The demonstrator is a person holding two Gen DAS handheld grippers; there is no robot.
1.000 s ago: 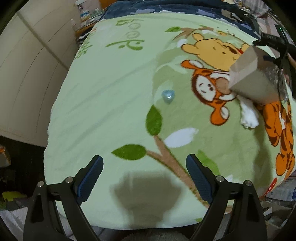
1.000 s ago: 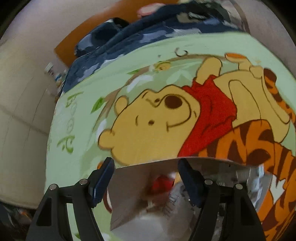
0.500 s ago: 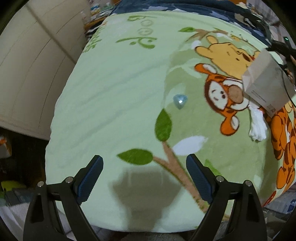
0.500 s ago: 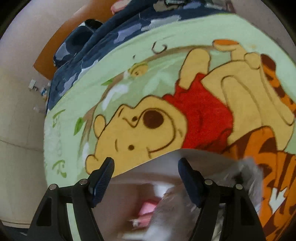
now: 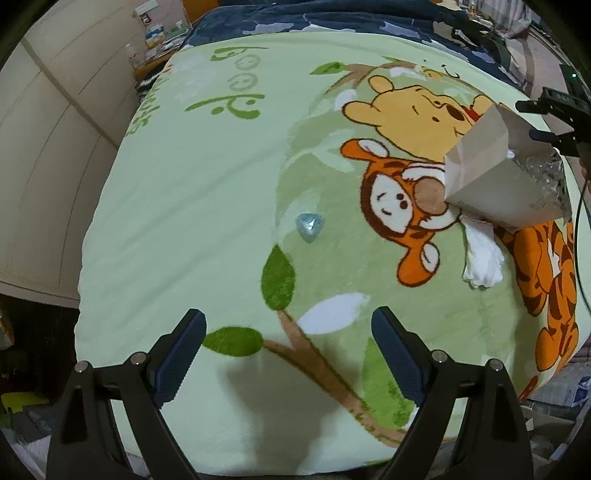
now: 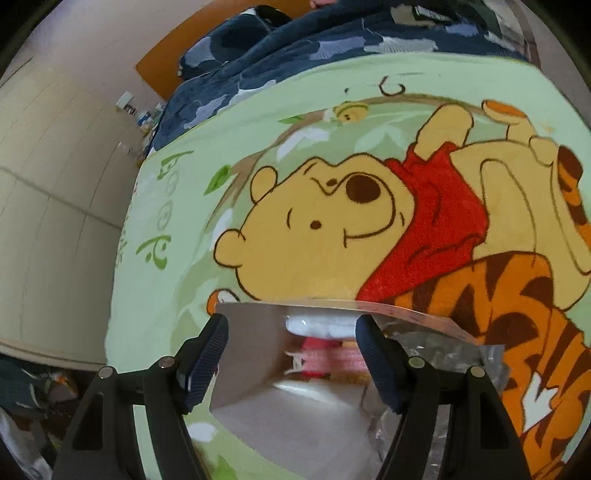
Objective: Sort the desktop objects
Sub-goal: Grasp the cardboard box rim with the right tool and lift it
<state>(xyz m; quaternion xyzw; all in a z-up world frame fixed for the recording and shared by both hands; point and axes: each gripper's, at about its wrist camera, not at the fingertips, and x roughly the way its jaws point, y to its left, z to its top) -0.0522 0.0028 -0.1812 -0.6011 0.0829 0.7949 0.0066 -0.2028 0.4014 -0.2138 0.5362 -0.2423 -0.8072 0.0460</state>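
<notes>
Left gripper [image 5: 288, 354] shifted sideways, jaws down, empty.

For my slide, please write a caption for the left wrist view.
Open left gripper above cartoon blanket; blue heart-shaped piece, white cloth, tilted paper bag.

A bed fills most of both views, covered by a pale green fleece blanket [image 5: 192, 206] printed with a yellow bear, an orange striped tiger, leaves, a brown branch and green lettering. Along the bed's far edge lies a bunched dark blue quilt [image 6: 280, 48] with lighter patches. Beyond the bed's left edge stands a cream panelled wardrobe [image 5: 55, 155] with thin seams between its doors. Past the far left corner a small shelf [image 5: 159, 33] holds blurred bottles and boxes. An orange-brown wooden panel [image 6: 173, 55] stands behind the quilt. The floor beside the bed's near corners is dark and cluttered.
</notes>
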